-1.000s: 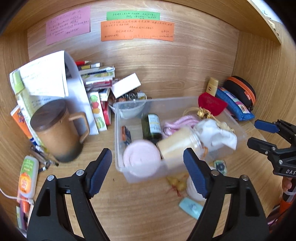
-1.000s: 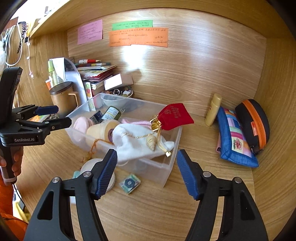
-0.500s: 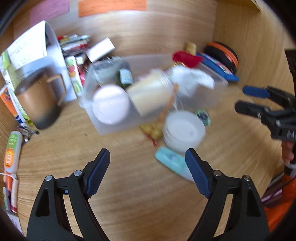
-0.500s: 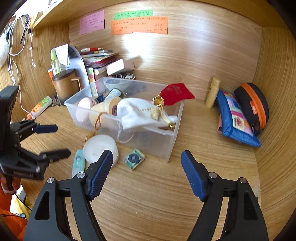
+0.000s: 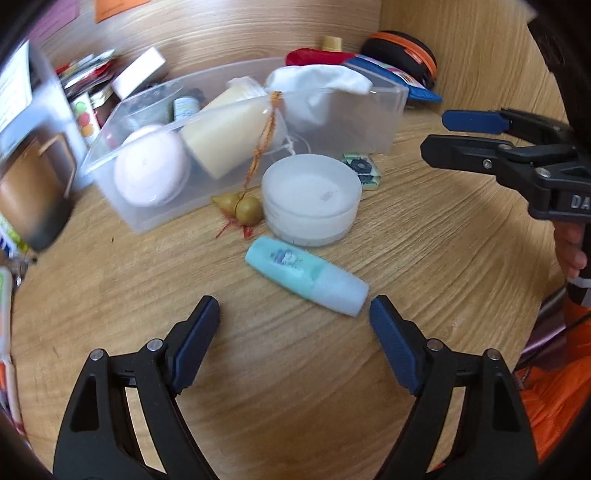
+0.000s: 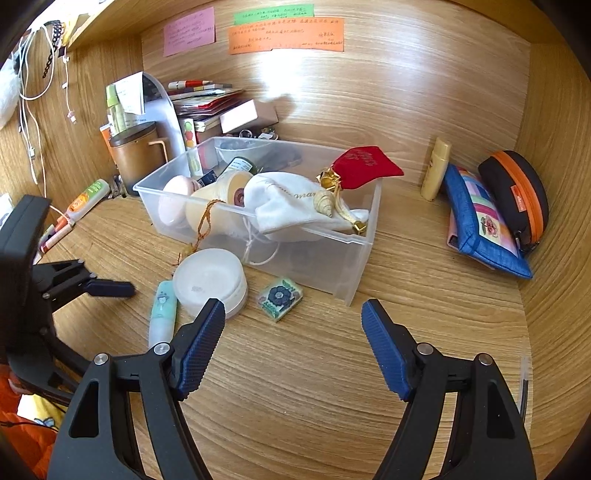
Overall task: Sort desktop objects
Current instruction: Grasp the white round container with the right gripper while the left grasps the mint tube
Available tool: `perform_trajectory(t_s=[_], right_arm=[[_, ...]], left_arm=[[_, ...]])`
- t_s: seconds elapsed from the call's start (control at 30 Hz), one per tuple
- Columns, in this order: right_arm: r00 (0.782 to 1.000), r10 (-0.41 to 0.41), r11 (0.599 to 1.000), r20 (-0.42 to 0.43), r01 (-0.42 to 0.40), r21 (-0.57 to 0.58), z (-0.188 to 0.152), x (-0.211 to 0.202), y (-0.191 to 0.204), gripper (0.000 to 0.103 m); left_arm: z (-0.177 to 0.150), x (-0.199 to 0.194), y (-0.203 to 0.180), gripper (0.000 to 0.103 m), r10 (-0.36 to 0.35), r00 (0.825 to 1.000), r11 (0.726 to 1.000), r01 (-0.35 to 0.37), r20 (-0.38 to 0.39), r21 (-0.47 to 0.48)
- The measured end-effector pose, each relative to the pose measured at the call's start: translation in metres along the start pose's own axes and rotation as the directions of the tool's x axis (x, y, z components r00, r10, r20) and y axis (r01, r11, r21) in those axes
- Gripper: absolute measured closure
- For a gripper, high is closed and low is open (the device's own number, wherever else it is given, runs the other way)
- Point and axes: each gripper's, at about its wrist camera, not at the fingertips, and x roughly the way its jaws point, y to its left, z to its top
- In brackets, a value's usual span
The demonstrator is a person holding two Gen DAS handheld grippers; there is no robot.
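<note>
a home study nook: wooden desk [image 6: 332, 369] walled by panels, sticky notes [image 6: 286, 35], stacked books [image 6: 207, 99], charging cables [image 6: 27, 110].

exposure: I'm getting bright, even daylight in both wrist views, nothing crushed or clipped badly.
glare: a broad white sheen on the wooden back panel [image 6: 295, 96] in the right view, washing out the grain under the orange note [image 6: 286, 35].
shadows: soft and short; a faint one under the clear bin [image 6: 343, 258], a dim patch on the panel above the books.
blur: left view smeared toward its left edge, the brown mug [image 5: 35, 192] and papers unreadable; the teal tube [image 5: 306, 280] at centre is only slightly soft. Right view is sharp throughout.
distortion: heavy fisheye, desk [image 6: 314, 369] grain bows, black vignette in all corners.
</note>
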Motion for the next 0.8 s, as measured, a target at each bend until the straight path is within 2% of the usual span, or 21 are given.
perform_trajectory(t_s=[0.23, 0.37, 0.5, 0.63, 0.8], right_arm=[[1.0, 0.012, 1.0, -0.025, -0.013, -0.02, -0.001, 0.008, 0.008, 0.029], [0.999, 0.022, 1.0, -0.037, -0.022, -0.021, 0.0, 0.013, 0.009, 0.029], [0.998, 0.032, 0.999, -0.05, -0.033, -0.015, 0.0, 0.018, 0.01, 0.029], [0.996, 0.057, 0.998, -0.066, -0.058, -0.015, 0.0, 0.023, 0.016, 0.029], [0.991, 0.104, 0.993, -0.081, -0.107, -0.039, 0.002, 0.029, 0.031, 0.029]], left_arm=[[0.011, 0.009, 0.005, 0.02, -0.028, 1.0, 0.999, 0.028, 0.007, 0.038], [0.015, 0.01, 0.01, 0.03, -0.028, 0.999, 0.999, 0.027, 0.02, 0.035], [0.015, 0.01, 0.014, 0.03, -0.023, 0.999, 0.999, 0.023, 0.025, 0.031], [0.01, 0.006, 0.023, 0.03, -0.003, 0.999, 1.0, 0.003, 0.032, -0.008], [-0.001, -0.007, 0.051, 0.03, 0.032, 0.998, 0.992, -0.025, 0.055, -0.121]])
